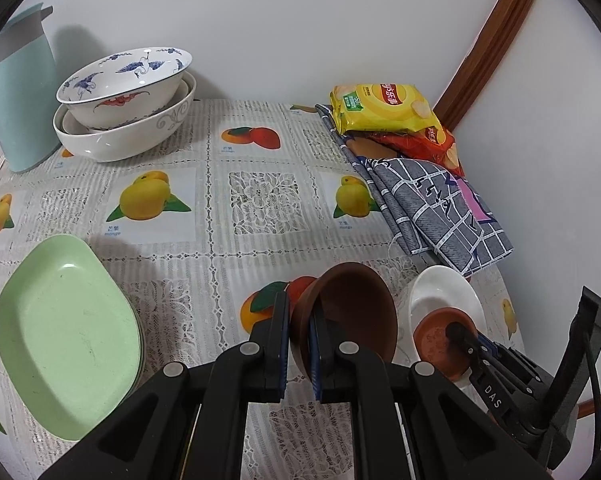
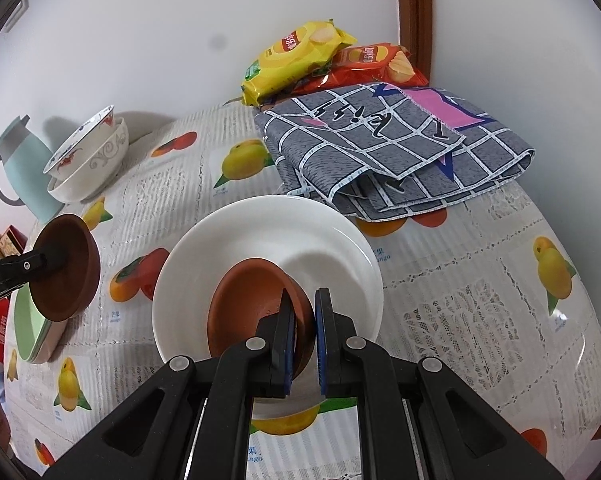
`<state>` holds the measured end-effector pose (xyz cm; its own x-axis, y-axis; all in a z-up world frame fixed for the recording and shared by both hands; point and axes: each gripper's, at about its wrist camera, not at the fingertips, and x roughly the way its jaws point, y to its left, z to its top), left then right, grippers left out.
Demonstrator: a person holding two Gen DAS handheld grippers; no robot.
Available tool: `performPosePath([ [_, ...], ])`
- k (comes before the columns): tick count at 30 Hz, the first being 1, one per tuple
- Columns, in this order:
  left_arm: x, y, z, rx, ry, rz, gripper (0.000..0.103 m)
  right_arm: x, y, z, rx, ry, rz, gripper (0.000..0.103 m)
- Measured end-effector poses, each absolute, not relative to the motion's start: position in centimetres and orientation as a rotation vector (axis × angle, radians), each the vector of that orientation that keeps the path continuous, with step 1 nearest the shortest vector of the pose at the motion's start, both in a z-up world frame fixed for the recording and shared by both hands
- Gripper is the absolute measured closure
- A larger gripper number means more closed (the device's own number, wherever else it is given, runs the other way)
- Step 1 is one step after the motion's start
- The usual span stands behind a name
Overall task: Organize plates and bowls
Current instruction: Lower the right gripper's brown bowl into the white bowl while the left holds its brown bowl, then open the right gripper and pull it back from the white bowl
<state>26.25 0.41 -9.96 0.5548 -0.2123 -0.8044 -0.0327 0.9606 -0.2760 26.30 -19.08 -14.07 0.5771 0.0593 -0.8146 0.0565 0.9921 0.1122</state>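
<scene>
On the far left, a pale blue jug (image 1: 22,92) is seen against the wall, with stacked porcelain bowls (image 1: 124,96) just beside it. Nearer, a stack of green plates (image 1: 68,332) is laid on the fruit-printed tablecloth (image 1: 220,208). At centre, the left gripper (image 1: 298,344) is clenched on the rim of a dark brown bowl (image 1: 352,308), which is held tilted above the cloth, apart from the other dishes. To its right, a white plate (image 2: 268,232) rests on the table; a terracotta bowl (image 2: 248,300) is tilted within it, its rim grasped between the closed jaws of the right gripper (image 2: 304,332). Beyond the plate, a folded grey checked cloth (image 2: 380,152) is laid, with a yellow snack bag (image 2: 296,56) and a red snack bag (image 2: 364,68) behind it near the corner.
</scene>
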Motion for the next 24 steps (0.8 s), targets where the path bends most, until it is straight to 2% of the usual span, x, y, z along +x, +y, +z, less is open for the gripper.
performPosePath([
  [24,26.5,0.4,-10.5,-0.281,1.0,-0.12,0.094,28.5,-17.6,-14.6,-0.045,1.038,-0.041,0.094],
])
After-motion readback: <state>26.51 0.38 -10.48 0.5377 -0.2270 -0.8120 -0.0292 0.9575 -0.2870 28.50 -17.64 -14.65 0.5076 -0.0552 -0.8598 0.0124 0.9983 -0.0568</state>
